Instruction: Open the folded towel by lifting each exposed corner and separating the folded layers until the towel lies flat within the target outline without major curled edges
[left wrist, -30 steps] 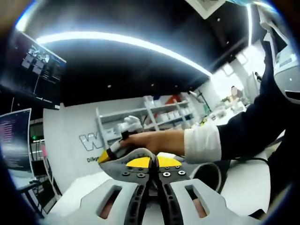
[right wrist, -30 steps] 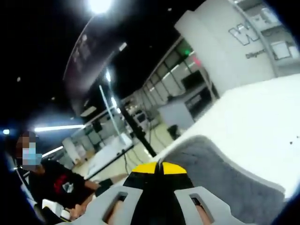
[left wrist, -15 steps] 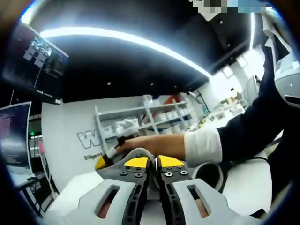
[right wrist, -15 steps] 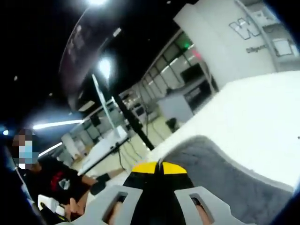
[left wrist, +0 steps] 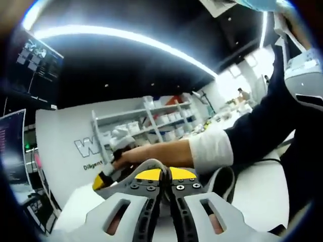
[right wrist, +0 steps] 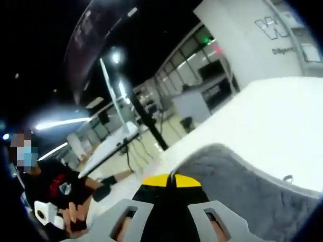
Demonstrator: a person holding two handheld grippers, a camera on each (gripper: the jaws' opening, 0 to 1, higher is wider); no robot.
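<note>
Grey towel cloth (right wrist: 237,186) hangs from both tools, lifted above the white desk (right wrist: 272,121) with its pale hemmed edge arching up in the right gripper view. The right tool (right wrist: 171,177) has its yellow-tipped jaws pressed together on that edge. In the left gripper view the left tool (left wrist: 165,174) is likewise nipped narrow on a grey fold (left wrist: 146,169) that curls over its tips, and the person's hand (left wrist: 144,154) reaches across just behind it, gripping the other tool's handle. The step in hand looks like the spreading phase: two corners are held and the layers are being drawn apart in the air, not yet laid down. Next, I judge, the tools should move apart to tension the cloth, then lower it evenly onto the desk. The target outline cannot be made out, and whether a fold remains is hidden.
</note>
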